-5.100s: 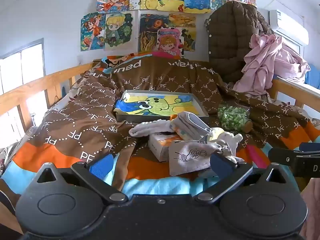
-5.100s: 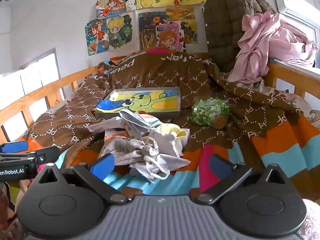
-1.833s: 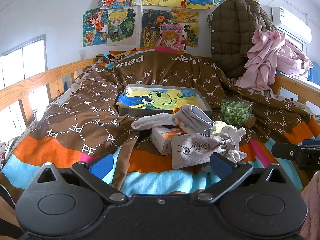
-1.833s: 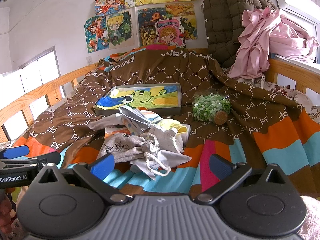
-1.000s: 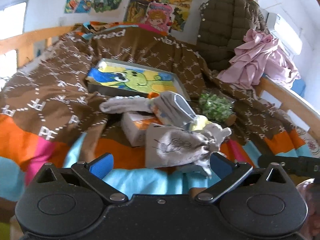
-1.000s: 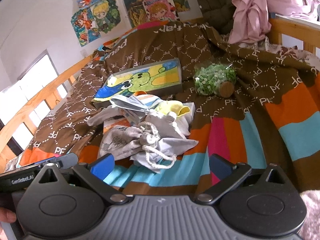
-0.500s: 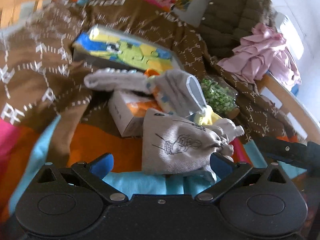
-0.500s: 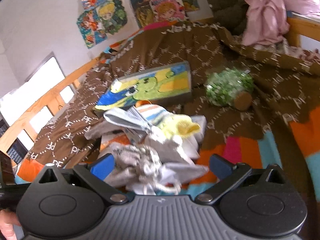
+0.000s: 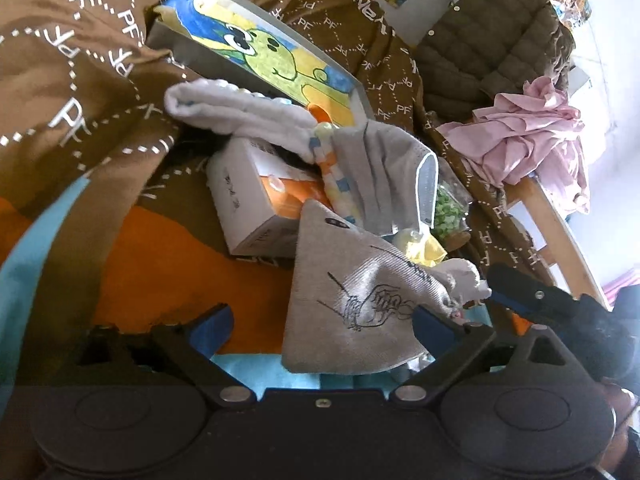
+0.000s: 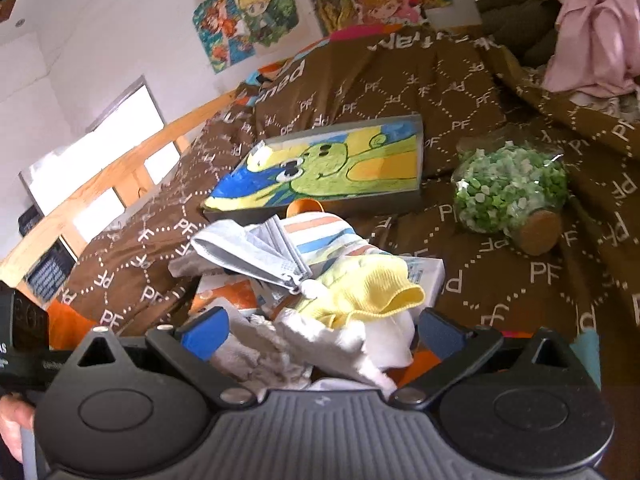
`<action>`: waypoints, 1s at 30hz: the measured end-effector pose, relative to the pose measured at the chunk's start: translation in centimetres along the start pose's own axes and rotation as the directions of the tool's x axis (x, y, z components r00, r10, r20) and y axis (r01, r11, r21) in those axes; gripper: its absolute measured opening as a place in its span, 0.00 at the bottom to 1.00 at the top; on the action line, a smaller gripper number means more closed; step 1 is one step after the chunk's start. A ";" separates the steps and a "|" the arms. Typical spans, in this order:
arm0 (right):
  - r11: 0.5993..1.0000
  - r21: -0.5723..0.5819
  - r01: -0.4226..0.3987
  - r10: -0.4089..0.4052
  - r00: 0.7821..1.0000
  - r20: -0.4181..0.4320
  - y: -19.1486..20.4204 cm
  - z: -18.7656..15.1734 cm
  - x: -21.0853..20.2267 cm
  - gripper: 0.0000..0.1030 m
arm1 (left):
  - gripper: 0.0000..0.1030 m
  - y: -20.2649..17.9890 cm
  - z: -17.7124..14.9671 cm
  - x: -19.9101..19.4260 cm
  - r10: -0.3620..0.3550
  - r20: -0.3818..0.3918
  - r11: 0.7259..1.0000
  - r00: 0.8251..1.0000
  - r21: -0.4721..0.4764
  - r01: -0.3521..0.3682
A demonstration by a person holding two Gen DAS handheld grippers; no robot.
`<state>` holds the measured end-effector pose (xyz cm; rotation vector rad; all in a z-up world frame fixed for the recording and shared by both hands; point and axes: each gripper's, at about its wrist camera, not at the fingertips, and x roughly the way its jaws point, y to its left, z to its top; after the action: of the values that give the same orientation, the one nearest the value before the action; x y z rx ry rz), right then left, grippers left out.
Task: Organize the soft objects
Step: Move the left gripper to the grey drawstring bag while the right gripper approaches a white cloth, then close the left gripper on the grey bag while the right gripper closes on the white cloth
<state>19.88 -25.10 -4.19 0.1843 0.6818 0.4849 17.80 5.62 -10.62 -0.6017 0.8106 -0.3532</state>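
A pile of soft things lies on the bed over a white and orange box (image 9: 256, 200). On the near side is a grey drawstring bag (image 9: 360, 308) with a hand drawing. Behind it are a grey mesh pouch (image 9: 384, 176), a white sock (image 9: 240, 112) and a yellow sock (image 10: 372, 288). My left gripper (image 9: 320, 332) is low over the bag, its jaws closing. The bag's corner lies between them beside the right pad (image 9: 430, 330), unpressed. My right gripper (image 10: 322, 334) is open, with white cloth (image 10: 344, 348) and the yellow sock's edge between its fingers.
A tray with a frog picture (image 10: 332, 168) lies behind the pile. A jar of green beads (image 10: 508, 196) lies on its side to the right. Wooden bed rails (image 10: 120, 168) run along both sides. A brown jacket (image 9: 488, 48) and pink clothes (image 9: 532, 136) hang at the far right.
Both grippers have come forward and down onto the pile. The left one has rolled, so its view is tilted. The bag and the cloths now lie between the fingers.
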 end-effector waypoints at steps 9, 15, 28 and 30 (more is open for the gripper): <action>0.998 -0.047 -0.046 0.043 0.997 -0.056 -0.2 -0.2 1.1 0.81 | 0.65 0.7 0.4 0.3 -0.123 -0.024 0.991 0.992 -0.050 0.122; 0.995 -0.060 -0.074 0.069 0.995 -0.075 0.3 -0.4 1.2 0.66 | 0.45 0.9 0.5 0.2 -0.160 -0.025 0.985 0.987 -0.068 0.158; 0.992 0.024 -0.123 0.125 0.989 -0.085 -0.8 -0.4 1.1 0.38 | 0.17 0.6 0.9 -0.5 -0.241 -0.028 0.968 0.970 -0.077 0.238; 0.992 0.016 -0.122 0.123 0.988 -0.091 -0.7 -0.4 1.2 0.38 | 0.13 0.2 0.9 -0.6 -0.243 -0.039 0.969 0.969 -0.056 0.241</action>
<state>20.65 -25.15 -5.40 0.2156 0.7663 0.6108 18.13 6.39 -9.87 -0.7454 0.7934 -0.5728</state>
